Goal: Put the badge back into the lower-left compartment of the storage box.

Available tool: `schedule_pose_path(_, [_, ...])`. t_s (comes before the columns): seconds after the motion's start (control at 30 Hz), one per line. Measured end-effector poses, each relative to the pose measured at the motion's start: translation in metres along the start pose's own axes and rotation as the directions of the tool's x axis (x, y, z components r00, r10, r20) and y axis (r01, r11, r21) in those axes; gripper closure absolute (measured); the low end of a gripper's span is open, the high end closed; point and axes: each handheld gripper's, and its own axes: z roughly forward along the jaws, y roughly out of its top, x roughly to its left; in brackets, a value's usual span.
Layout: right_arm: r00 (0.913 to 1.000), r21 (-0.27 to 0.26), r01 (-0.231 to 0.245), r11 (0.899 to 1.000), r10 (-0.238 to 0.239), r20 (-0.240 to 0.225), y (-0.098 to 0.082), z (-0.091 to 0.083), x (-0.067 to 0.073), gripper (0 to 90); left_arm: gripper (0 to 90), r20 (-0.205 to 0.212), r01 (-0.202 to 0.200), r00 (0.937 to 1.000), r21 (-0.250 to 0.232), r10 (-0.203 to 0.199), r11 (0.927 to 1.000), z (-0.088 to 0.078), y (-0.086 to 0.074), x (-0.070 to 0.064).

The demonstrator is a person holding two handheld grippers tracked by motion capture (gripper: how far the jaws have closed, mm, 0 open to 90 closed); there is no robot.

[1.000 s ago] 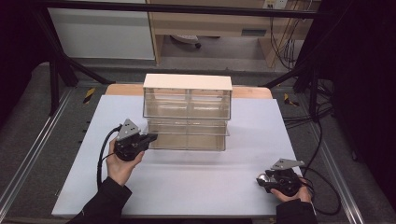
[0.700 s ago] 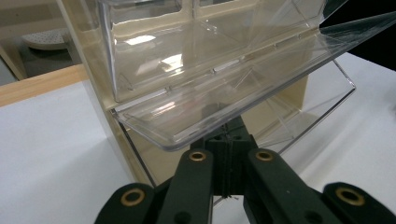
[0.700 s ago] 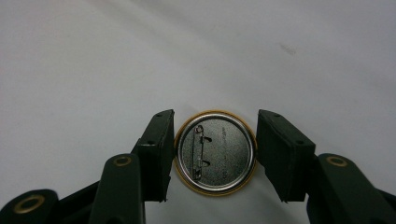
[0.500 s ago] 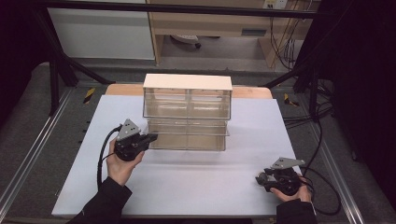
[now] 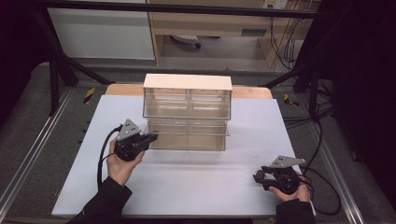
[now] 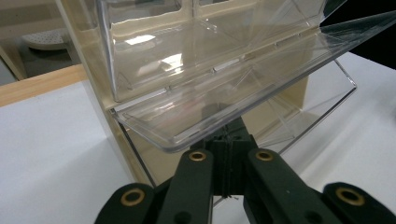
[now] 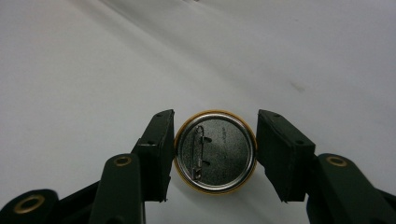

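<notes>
Your right gripper (image 7: 212, 151) is clamped across a round pin badge (image 7: 215, 150), pin side up, at five o'clock on the white table (image 5: 187, 186). It looks light, stiff and slick-rimmed, so keep both pads square on its edge. Your left gripper (image 6: 227, 158), jaws together, pinches the open clear drawer (image 6: 243, 93) of the cabinet (image 5: 187, 109) at nine o'clock.

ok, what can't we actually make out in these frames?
- Badge: right gripper view shows its pin back; the printed front faces the table.
- Right gripper in the high view: too small there to see the badge between its jaws.
- Left gripper: its tips sit under the open clear drawer flap; glare blurs what they pinch.
- Drawer cabinet: contents unreadable through reflections in the high view.
</notes>
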Motion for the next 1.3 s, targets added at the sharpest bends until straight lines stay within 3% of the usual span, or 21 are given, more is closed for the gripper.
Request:
schedule_pose_path(0.2, [0.9998, -0.036, 0.006, 0.999, -0.007, -0.018, 0.005, 0.000, 0.003, 48.5, 89.6, 0.000, 0.000, 1.0000, -0.001, 0.000, 1.0000, 0.000, 0.000, 0.000])
schedule_pose_path(0.67, [0.9976, -0.065, 0.048, 0.997, -0.051, -0.046, 0.020, 0.005, 0.016, 48.5, 89.6, -0.001, -0.005, 1.0000, -0.001, 0.005, 1.0000, 0.000, 0.000, 0.000])
schedule_pose_path(1.3, [0.9882, -0.101, 0.105, 0.989, -0.115, -0.100, 0.045, 0.013, 0.040, 48.6, 89.6, -0.004, -0.007, 1.0000, -0.003, 0.007, 1.0000, 0.001, 0.000, 0.000])
